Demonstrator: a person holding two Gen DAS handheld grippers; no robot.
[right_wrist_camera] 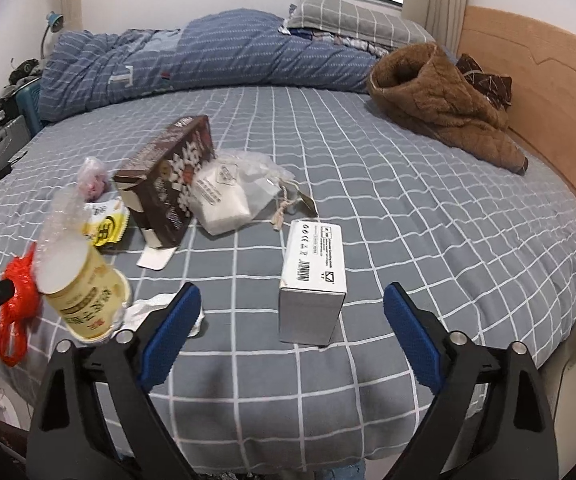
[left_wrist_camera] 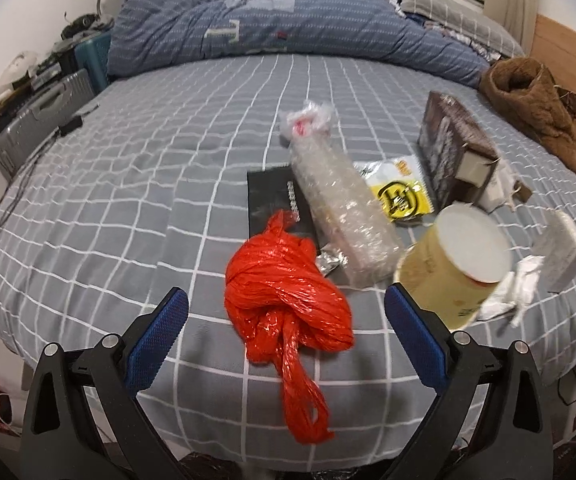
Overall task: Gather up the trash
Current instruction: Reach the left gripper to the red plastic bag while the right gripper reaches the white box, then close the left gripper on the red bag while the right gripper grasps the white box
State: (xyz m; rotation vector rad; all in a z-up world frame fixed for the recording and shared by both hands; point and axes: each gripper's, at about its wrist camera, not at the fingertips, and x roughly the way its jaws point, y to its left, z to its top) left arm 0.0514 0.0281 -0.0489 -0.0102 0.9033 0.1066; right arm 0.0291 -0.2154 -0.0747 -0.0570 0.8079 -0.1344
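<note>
Both tongs wide open, nothing btwn pads: left gripper (left_wrist_camera: pixel 286 308) straddling red bag (left_wrist_camera: pixel 288 300), right gripper (right_wrist_camera: pixel 292 304) framing white box (right_wrist_camera: pixel 314 280). Drop lower, centre, squeeze gently. Cup (left_wrist_camera: pixel 454 264) at 2 o'clock; bubble wrap (left_wrist_camera: pixel 340 204), brown carton (right_wrist_camera: pixel 168 176) beyond on bed (right_wrist_camera: pixel 408 220).

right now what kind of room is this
A bedroom, most likely. The litter lies on a bed with a grey checked sheet, a rumpled blue quilt is bunched along its far side, and a matching pillow sits by the wooden headboard under a window.
</note>
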